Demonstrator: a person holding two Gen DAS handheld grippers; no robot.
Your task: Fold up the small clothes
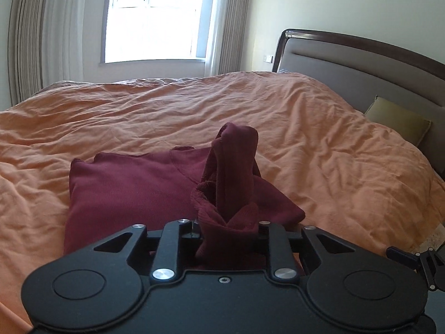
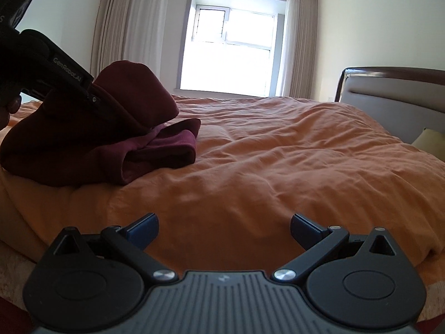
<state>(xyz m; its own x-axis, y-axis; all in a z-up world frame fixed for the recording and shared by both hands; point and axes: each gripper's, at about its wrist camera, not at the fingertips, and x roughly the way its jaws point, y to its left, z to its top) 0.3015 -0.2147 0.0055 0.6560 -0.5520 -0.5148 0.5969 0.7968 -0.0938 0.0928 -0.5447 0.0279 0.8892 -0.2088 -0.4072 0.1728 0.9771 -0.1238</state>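
A maroon garment point(image 1: 125, 189) lies partly folded on the orange duvet point(image 1: 319, 144). My left gripper point(image 1: 226, 229) is shut on a bunched part of it, and a fold of the cloth stands up in front of the jaws, hiding the fingertips. In the right wrist view the same maroon garment point(image 2: 155, 150) is at the left, with the left gripper's black body point(image 2: 64, 69) pressed into its raised part. My right gripper point(image 2: 224, 226) stands open low over the near edge of the bed, nothing between its blue pads point(image 2: 144, 226).
The orange duvet point(image 2: 278, 153) covers a wide bed. A padded headboard point(image 1: 361, 64) runs along the right, with an olive cushion point(image 1: 397, 122) against it. A bright window point(image 2: 230, 44) with curtains is behind the bed. The right gripper's tip point(image 1: 417, 261) shows at the lower right edge.
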